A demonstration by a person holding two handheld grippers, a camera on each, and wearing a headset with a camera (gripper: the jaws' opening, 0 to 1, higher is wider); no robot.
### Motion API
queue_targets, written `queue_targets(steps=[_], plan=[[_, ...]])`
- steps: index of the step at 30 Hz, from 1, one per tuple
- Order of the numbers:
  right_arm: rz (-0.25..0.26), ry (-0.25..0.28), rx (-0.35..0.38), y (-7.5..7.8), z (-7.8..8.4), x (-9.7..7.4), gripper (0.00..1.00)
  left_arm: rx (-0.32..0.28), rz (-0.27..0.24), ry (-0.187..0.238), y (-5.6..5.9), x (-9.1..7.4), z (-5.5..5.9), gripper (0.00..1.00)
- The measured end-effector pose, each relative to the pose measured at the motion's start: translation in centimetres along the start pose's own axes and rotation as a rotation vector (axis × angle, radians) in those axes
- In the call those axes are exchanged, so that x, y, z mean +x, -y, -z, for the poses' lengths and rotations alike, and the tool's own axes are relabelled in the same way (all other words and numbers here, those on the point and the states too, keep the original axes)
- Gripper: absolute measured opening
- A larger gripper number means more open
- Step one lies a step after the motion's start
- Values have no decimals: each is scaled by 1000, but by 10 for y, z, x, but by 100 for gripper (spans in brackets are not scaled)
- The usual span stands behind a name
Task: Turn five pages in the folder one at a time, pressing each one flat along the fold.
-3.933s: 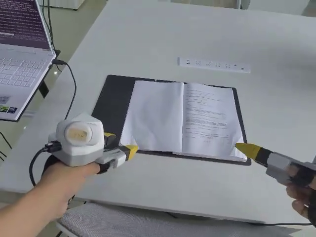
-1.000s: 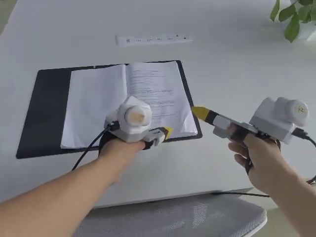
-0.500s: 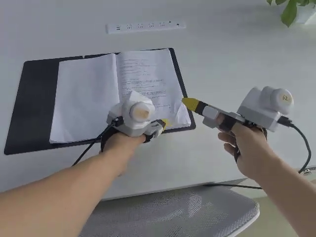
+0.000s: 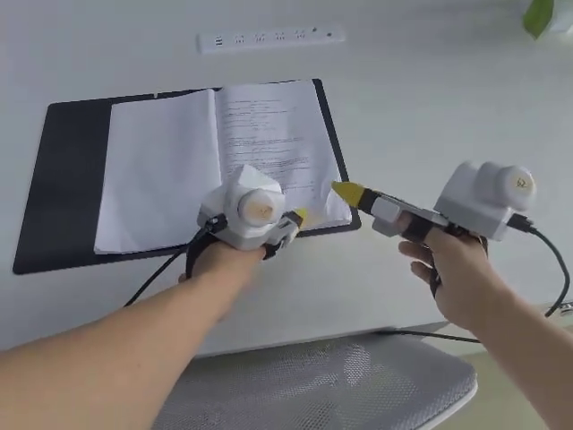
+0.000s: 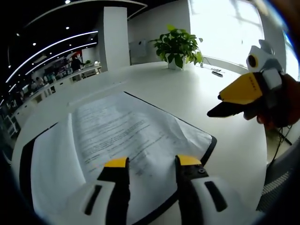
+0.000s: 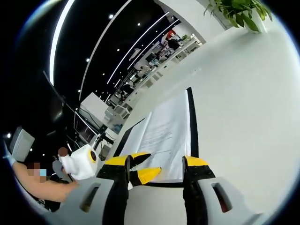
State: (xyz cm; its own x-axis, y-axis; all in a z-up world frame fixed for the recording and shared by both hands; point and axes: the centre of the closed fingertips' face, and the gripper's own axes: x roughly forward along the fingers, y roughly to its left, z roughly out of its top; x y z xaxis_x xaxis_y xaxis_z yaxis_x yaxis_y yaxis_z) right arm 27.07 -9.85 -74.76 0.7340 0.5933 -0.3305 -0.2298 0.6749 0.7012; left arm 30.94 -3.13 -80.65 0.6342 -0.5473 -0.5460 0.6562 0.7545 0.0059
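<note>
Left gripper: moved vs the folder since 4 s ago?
Yes. The left gripper has gone right along the folder's near edge, from the left page's near corner to the right page.

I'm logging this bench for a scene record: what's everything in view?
table: one, white, under everything
folder: one, black, open on table
pages: two facing, white, left blank, right printed
power strip: one, white, beyond the folder
plant: one, green, far right on table
chair: one, grey mesh, near table edge
cables: two, black, trailing from the claws
left claw: one, white with yellow tips, open at printed page's near edge
right claw: one, same colours, open, right of the folder
hands: two, each holding a claw
</note>
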Motion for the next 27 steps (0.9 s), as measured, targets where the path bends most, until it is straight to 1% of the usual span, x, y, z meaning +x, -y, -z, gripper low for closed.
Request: queue_targets(steps=[1,2,3,4,5,7,10,13,17,20,27], plan=[[0,-2,1,0,1,0,44,1,1,1,0,0,0,36],[2,-6,0,1,3,1,44,-7,-6,0,-2,0,0,32],[-1,-8,0,1,4,1,43,-5,-20,2,-6,0,0,22],[-5,-11,3,0,5,2,43,6,-51,-7,-14,-1,1,14],[-2,-15,2,0,6,2,44,3,-33,-5,-12,1,0,12],[-3,-19,0,0,7,3,43,15,-29,-9,-10,0,1,12],[-4,-21,1,0,8,4,43,9,-28,-11,-11,0,1,12],[1,-43,-7,2,13,9,42,0,-31,-14,-12,1,1,11],[5,-75,-16,5,20,15,38,-3,-30,-18,-12,0,1,11],[14,-83,-6,9,22,18,37,-7,-32,-20,-12,0,1,10],[12,-89,8,9,22,23,24,-12,-32,-21,-13,0,1,10]])
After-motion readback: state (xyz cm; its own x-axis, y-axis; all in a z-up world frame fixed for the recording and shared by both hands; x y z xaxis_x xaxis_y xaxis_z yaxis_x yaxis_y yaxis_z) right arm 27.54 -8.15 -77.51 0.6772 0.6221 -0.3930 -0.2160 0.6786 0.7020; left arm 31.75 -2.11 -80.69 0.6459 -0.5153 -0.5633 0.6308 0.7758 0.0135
